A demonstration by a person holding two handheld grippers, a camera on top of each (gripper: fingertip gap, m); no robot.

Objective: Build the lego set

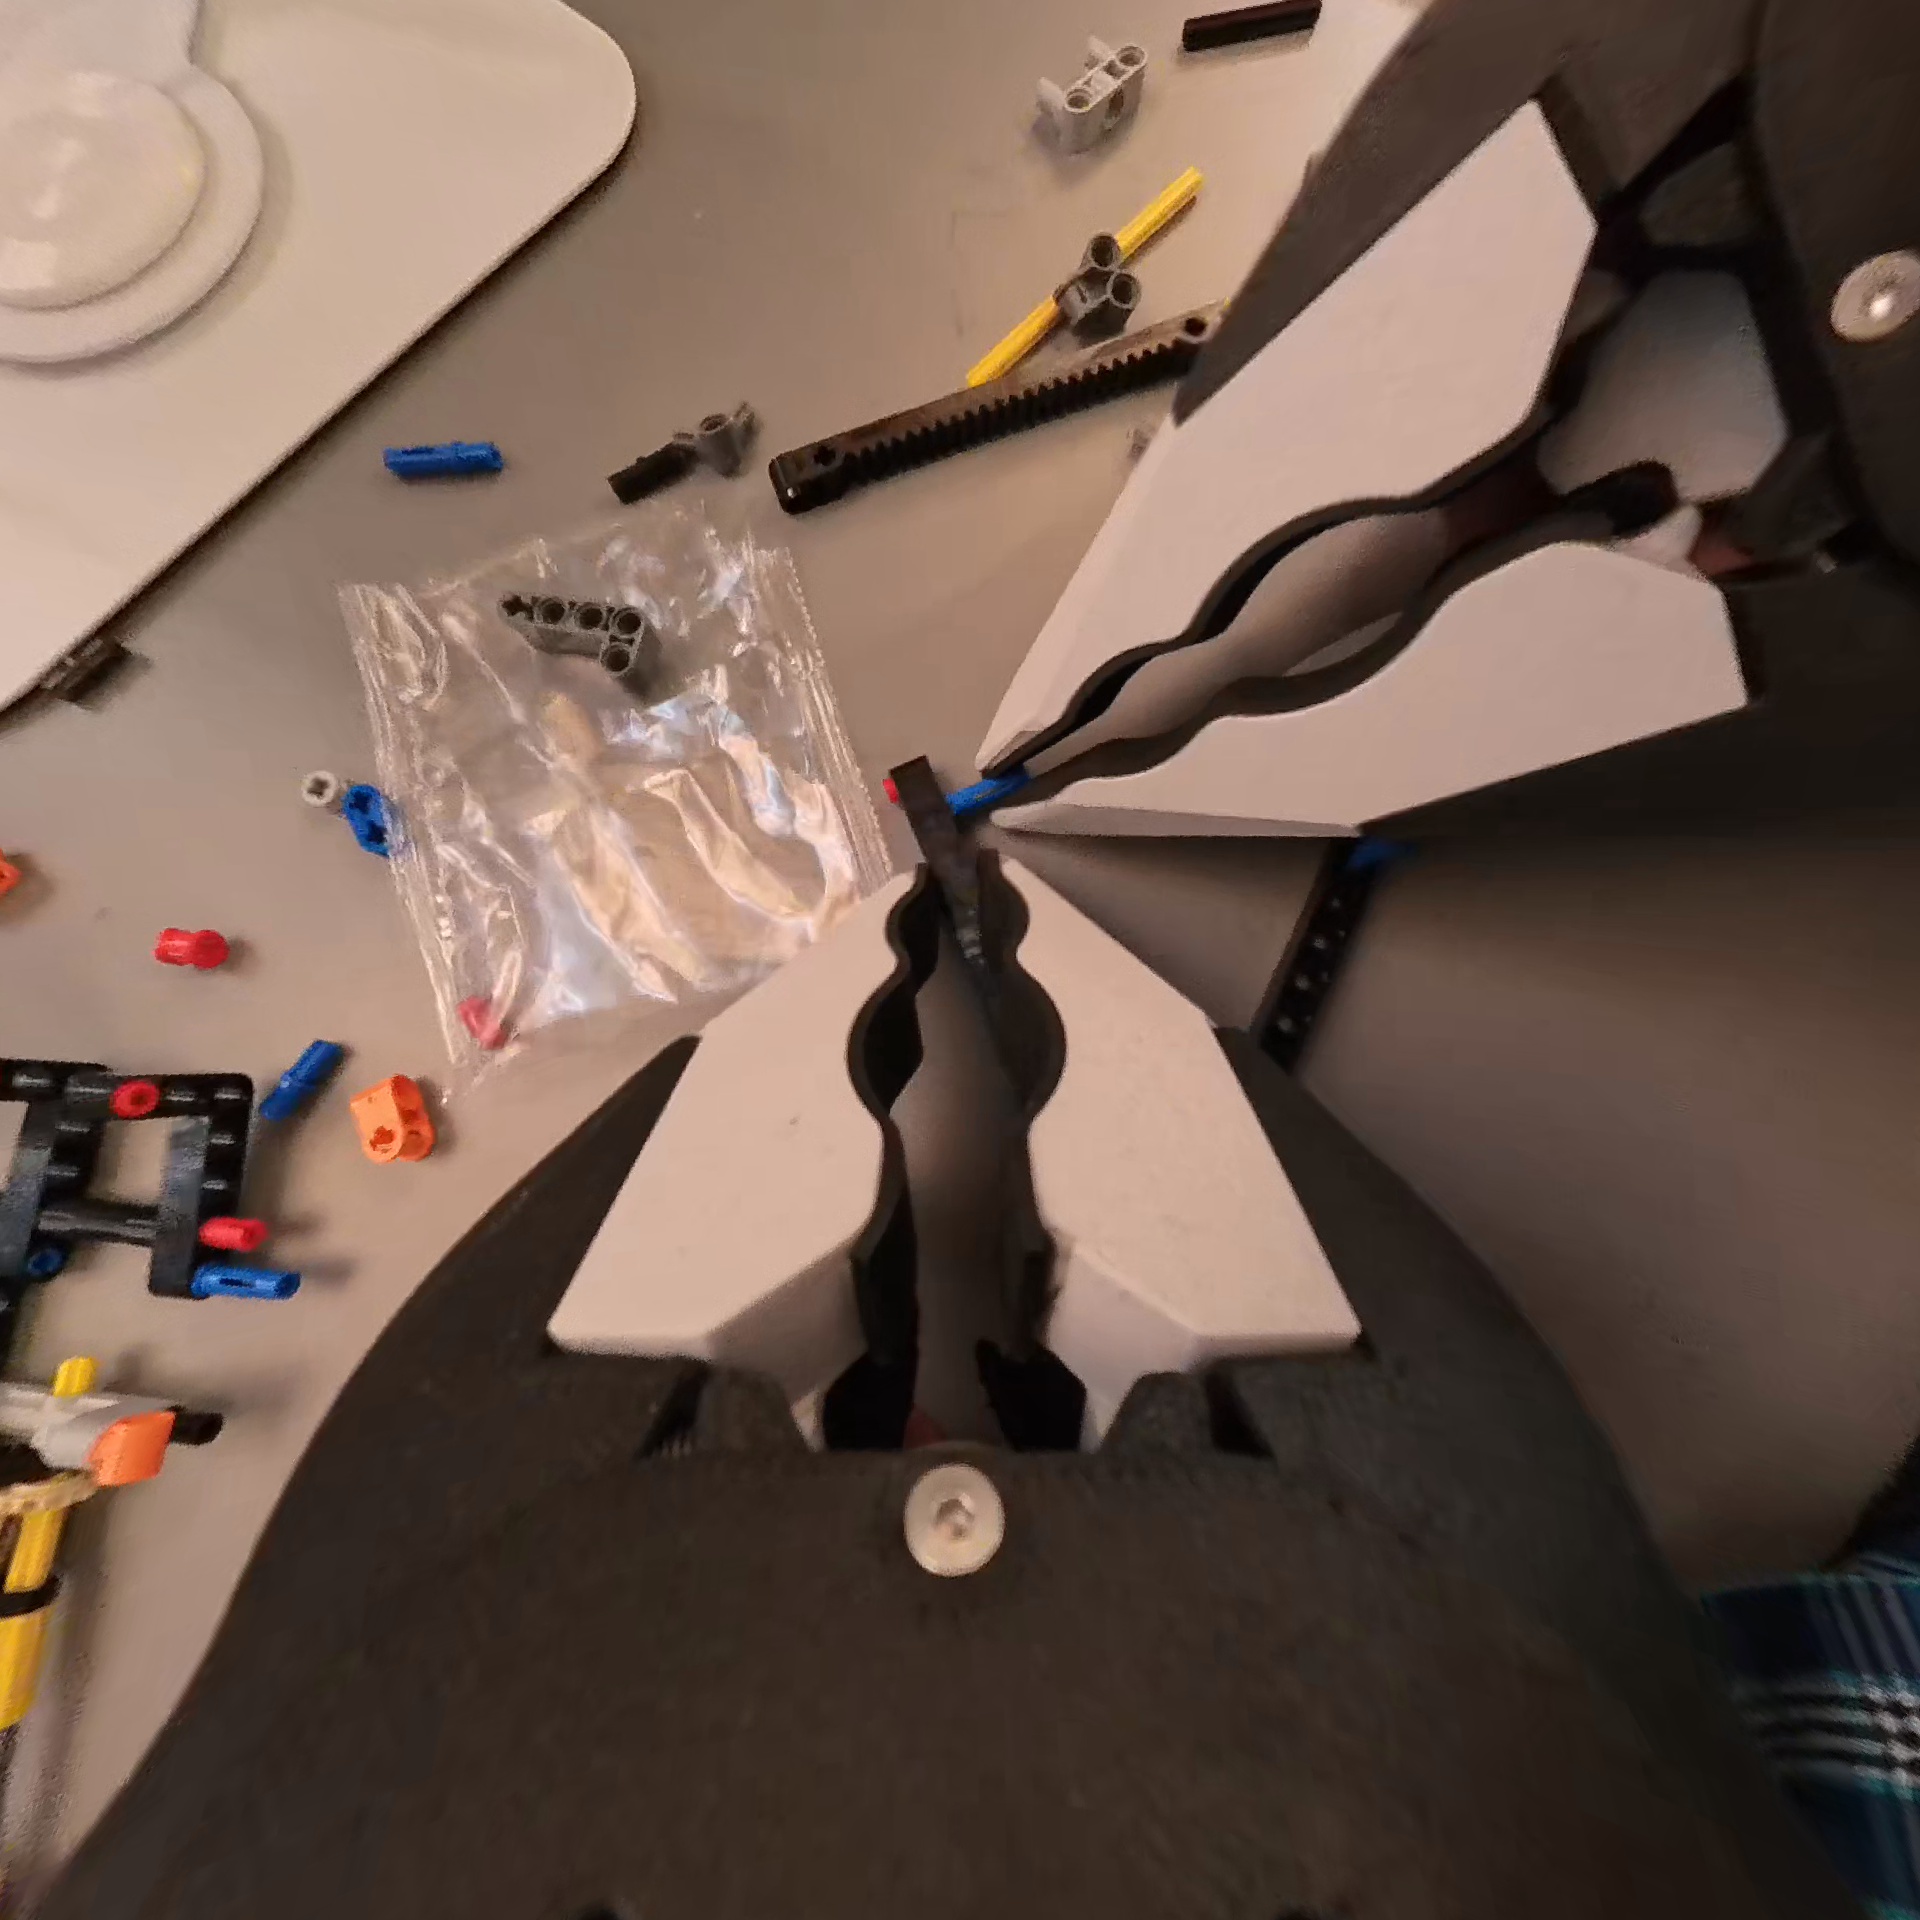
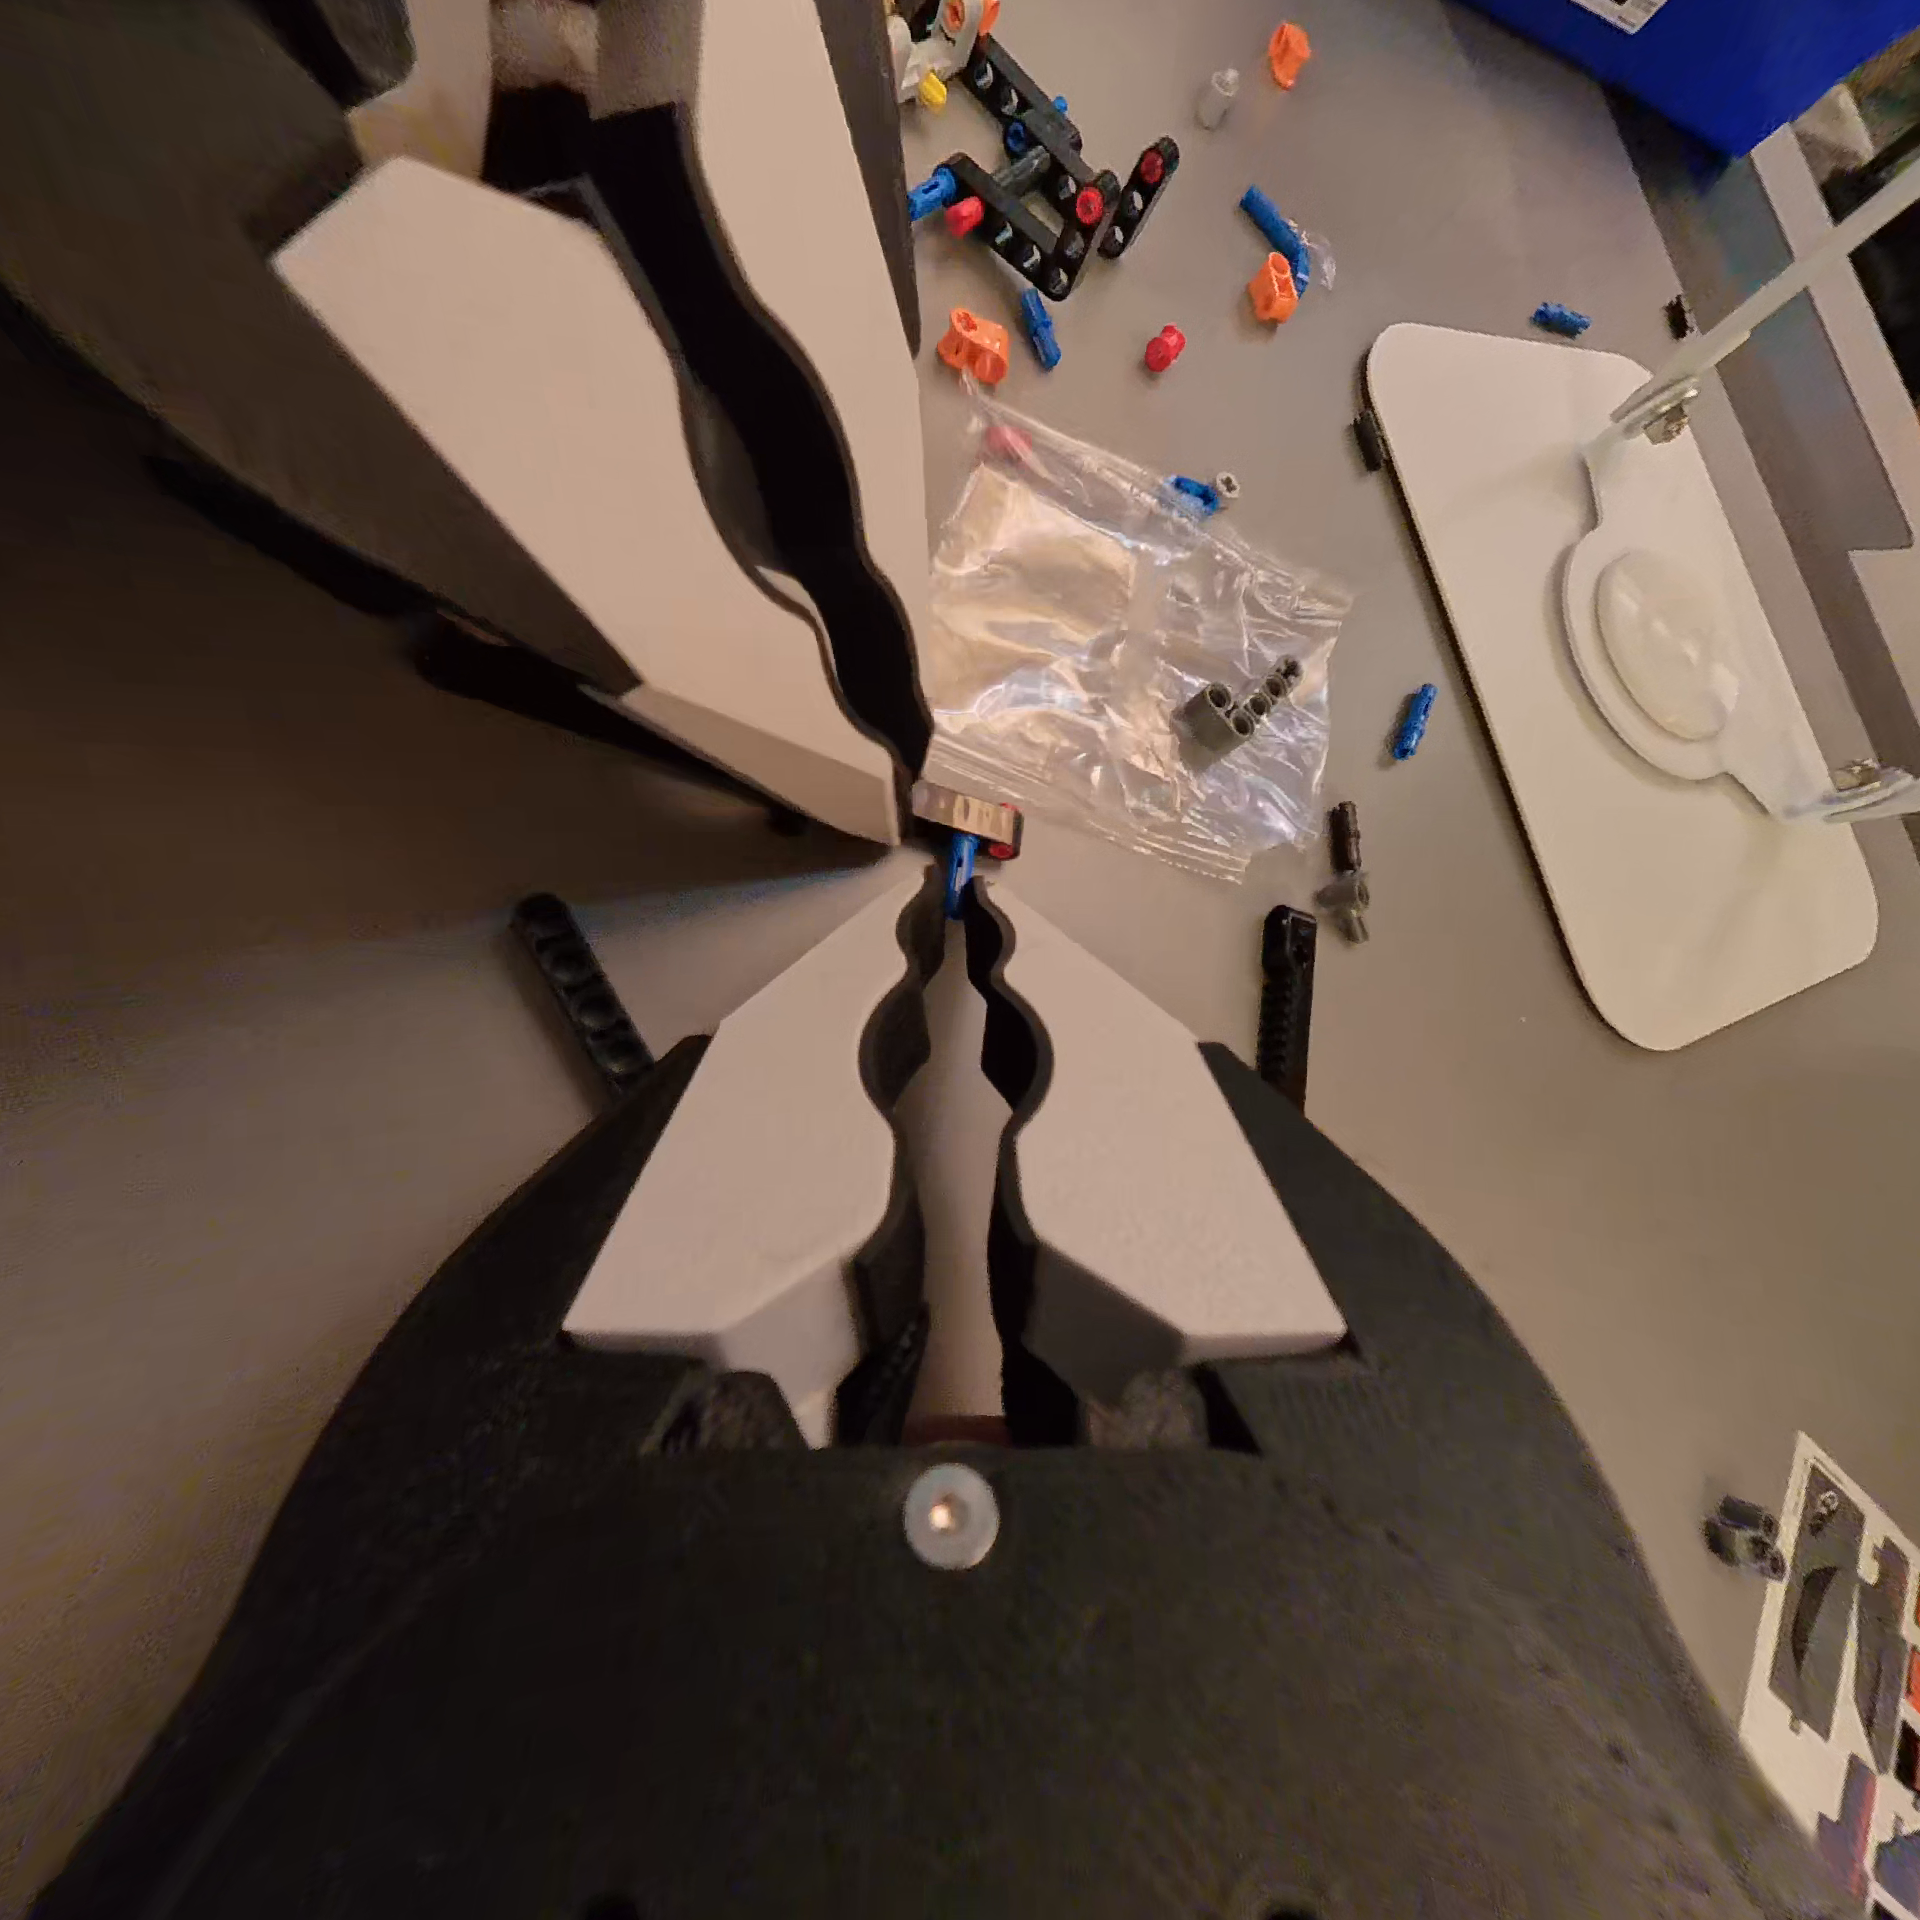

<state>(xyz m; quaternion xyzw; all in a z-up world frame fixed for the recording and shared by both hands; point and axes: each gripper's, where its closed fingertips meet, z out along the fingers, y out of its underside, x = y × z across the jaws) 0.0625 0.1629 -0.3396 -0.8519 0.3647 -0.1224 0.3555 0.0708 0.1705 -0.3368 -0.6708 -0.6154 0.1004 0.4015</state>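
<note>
My left gripper is shut on a short black beam and holds it above the grey table. A red pin sticks out of the beam's far side. My right gripper comes in from the upper right, shut on a blue pin whose tip touches the beam. In the right wrist view, my right gripper grips the blue pin against the beam, which the left gripper holds from the upper left.
A clear plastic bag with a grey L-beam lies just beyond the grippers. Around it lie a black gear rack, a yellow axle, a black frame assembly, loose pins and a white base plate. A long black beam lies under the grippers. An instruction sheet lies at the right. My two grippers' fingertips are within a few centimetres of each other.
</note>
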